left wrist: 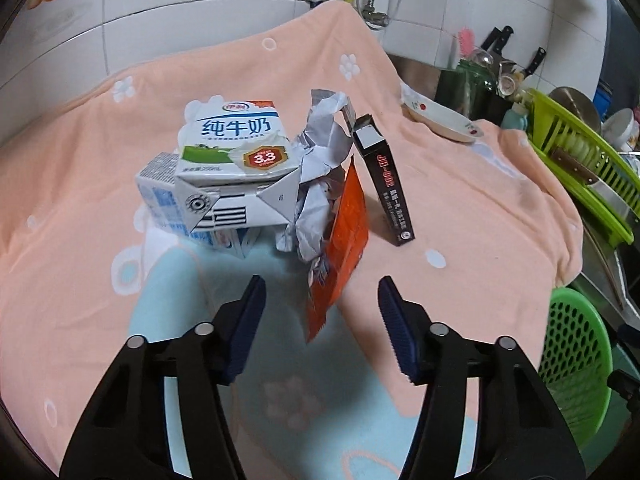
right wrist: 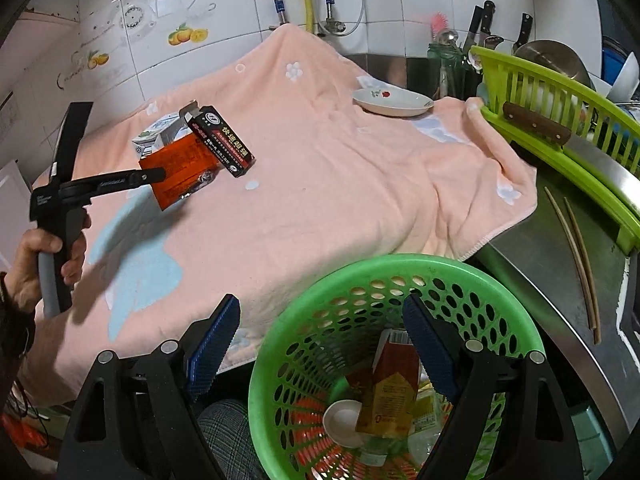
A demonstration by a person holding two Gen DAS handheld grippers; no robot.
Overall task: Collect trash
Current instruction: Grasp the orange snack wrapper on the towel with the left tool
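Observation:
On the peach towel [left wrist: 460, 220] sits a heap of trash: a white milk carton [left wrist: 236, 140] on top of a second carton [left wrist: 160, 192], crumpled paper [left wrist: 320, 152], an orange wrapper [left wrist: 344, 240] and a black box [left wrist: 384, 184] standing on end. My left gripper [left wrist: 322, 316] is open; the wrapper's lower tip reaches between its fingers, clear of both pads. My right gripper [right wrist: 320, 332] hangs open and empty over the green basket [right wrist: 400, 268], which holds a brown-yellow carton [right wrist: 390, 396] and a white lid [right wrist: 344, 420]. The right wrist view shows a hand holding the left gripper [right wrist: 154, 177] at the orange wrapper [right wrist: 180, 168].
A white plate [left wrist: 440, 120] rests at the towel's far right. A lime dish rack [right wrist: 560, 120] with a knife, plus chopsticks [right wrist: 576, 256] on the steel counter, lie to the right. Tiled wall and pipes stand behind.

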